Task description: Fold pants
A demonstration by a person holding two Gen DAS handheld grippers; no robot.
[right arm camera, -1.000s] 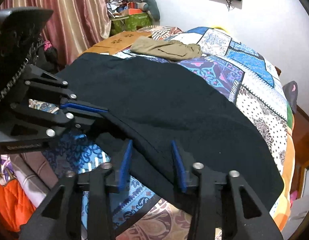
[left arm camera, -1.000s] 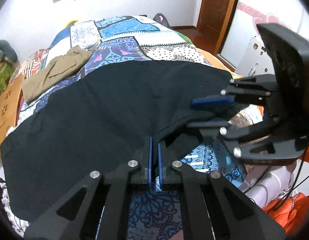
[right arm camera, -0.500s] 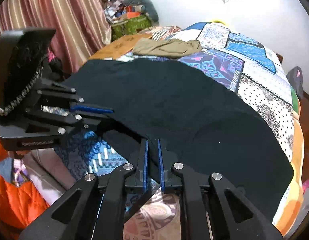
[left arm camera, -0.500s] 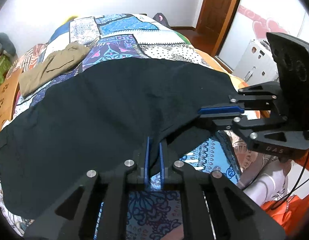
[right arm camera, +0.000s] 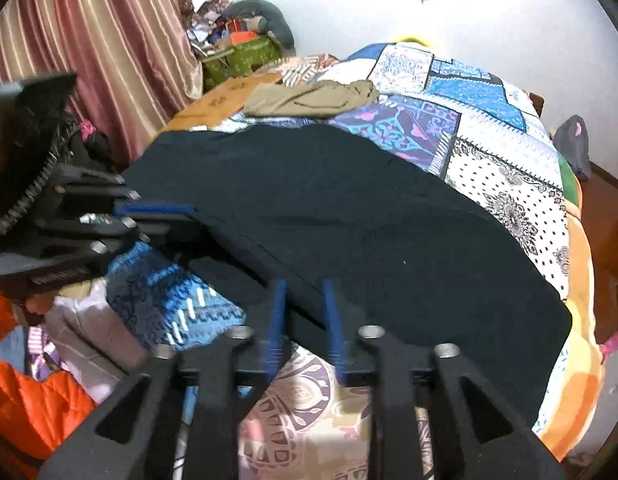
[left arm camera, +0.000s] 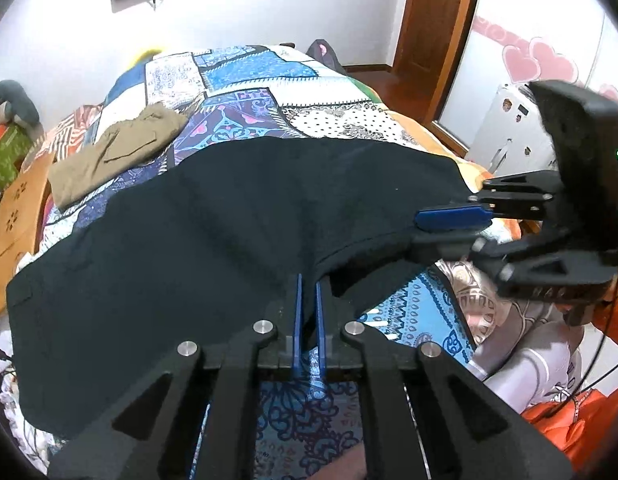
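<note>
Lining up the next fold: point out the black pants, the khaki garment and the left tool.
black pants (left arm camera: pixel 229 240), left wrist view, middle of the spread cloth.
khaki garment (right arm camera: pixel 313 98), right wrist view, its centre.
left tool (left arm camera: pixel 307 312), left wrist view, between its fingertips.

A bed (left arm camera: pixel 329 80) with a patchwork quilt (right arm camera: pixel 489 128) is carrying the black pants (left arm camera: pixel 213 236), which are lying spread across its near half, and folded khaki trousers (left arm camera: pixel 117 148) are lying farther back, apart from them.
</note>
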